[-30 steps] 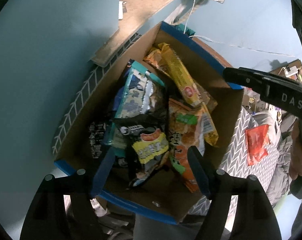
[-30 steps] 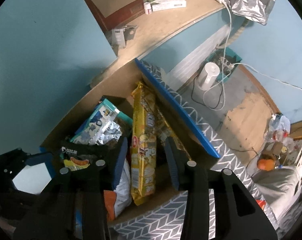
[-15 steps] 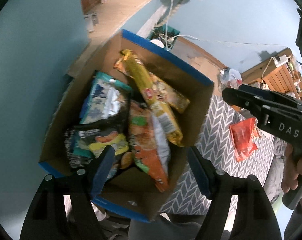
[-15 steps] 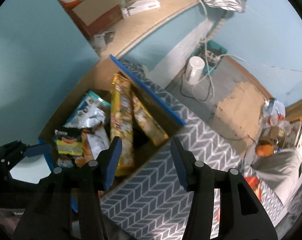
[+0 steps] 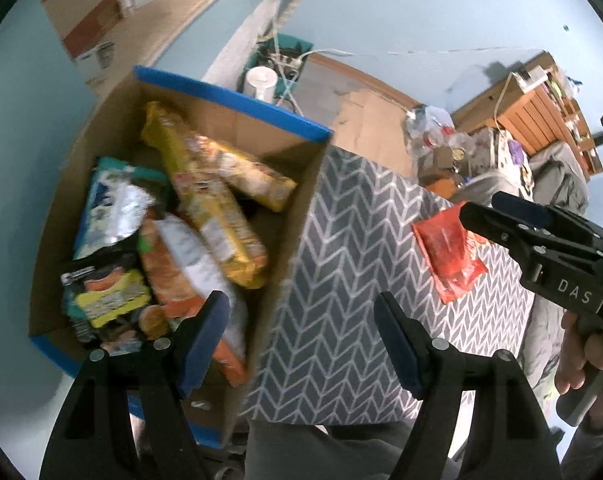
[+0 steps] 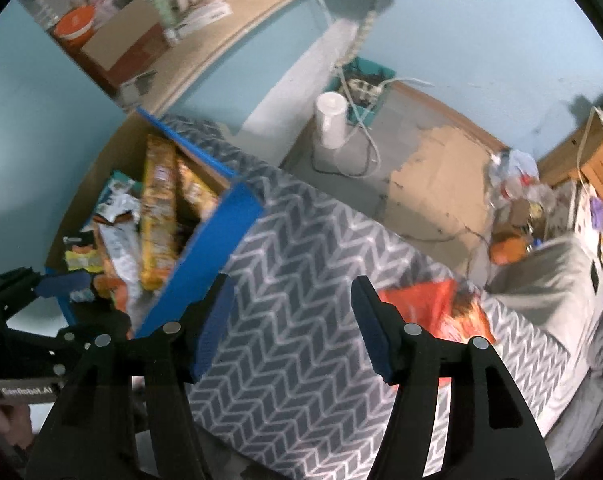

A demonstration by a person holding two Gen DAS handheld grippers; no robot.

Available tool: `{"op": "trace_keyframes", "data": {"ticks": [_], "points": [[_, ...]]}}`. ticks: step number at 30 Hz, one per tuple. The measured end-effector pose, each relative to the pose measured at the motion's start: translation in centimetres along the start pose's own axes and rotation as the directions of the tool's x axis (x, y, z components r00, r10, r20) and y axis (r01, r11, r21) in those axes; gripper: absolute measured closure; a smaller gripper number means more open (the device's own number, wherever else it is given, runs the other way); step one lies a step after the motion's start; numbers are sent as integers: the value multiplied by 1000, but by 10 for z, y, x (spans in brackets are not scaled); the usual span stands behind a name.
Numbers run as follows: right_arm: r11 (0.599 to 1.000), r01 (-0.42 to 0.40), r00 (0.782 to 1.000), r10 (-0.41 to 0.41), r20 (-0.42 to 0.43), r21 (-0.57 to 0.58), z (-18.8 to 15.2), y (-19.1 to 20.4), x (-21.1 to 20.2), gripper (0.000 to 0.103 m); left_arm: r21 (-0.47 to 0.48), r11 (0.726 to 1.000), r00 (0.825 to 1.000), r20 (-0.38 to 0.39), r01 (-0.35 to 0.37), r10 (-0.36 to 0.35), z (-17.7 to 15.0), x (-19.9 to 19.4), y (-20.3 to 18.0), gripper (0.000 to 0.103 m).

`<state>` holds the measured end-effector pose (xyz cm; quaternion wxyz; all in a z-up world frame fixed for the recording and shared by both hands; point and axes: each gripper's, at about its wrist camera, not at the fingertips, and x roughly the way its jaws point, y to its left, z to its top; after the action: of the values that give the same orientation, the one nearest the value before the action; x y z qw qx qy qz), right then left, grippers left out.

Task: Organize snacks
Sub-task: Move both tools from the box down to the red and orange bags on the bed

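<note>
On the chevron cloth [image 6: 309,344], a red snack packet [image 6: 425,304] lies beside the cardboard box [image 5: 293,224].

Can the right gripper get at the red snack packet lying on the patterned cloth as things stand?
Probably yes. The red snack packet lies alone on the cloth, nothing over it, and the right gripper is empty, jaws opening, just beside it.

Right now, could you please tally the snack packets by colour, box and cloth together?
Yellow packets: 2
Orange-and-white packet: 1
Teal-and-silver packet: 1
Black-and-yellow packet: 1
Red packet: 1, alone on the cloth
Total: 6; any buried deeper in the box are hidden.
</note>
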<state>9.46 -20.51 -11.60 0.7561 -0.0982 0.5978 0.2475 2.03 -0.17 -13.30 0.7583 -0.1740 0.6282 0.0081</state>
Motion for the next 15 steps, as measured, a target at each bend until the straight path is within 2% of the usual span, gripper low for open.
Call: {"op": "trace_keyframes", "data": {"ticks": [5, 8, 15], "points": [[997, 23, 1000, -24, 7, 68, -19, -37, -9, 36, 36, 999, 1000, -23, 12, -11, 3, 11, -28, 26], [994, 39, 999, -40, 7, 102, -27, -58, -12, 33, 51, 999, 999, -35, 16, -14, 4, 17, -44, 23], [979, 82, 997, -80, -20, 186, -45, -113, -6, 32, 89, 996, 998, -56, 17, -12, 13, 35, -81, 23]]}}
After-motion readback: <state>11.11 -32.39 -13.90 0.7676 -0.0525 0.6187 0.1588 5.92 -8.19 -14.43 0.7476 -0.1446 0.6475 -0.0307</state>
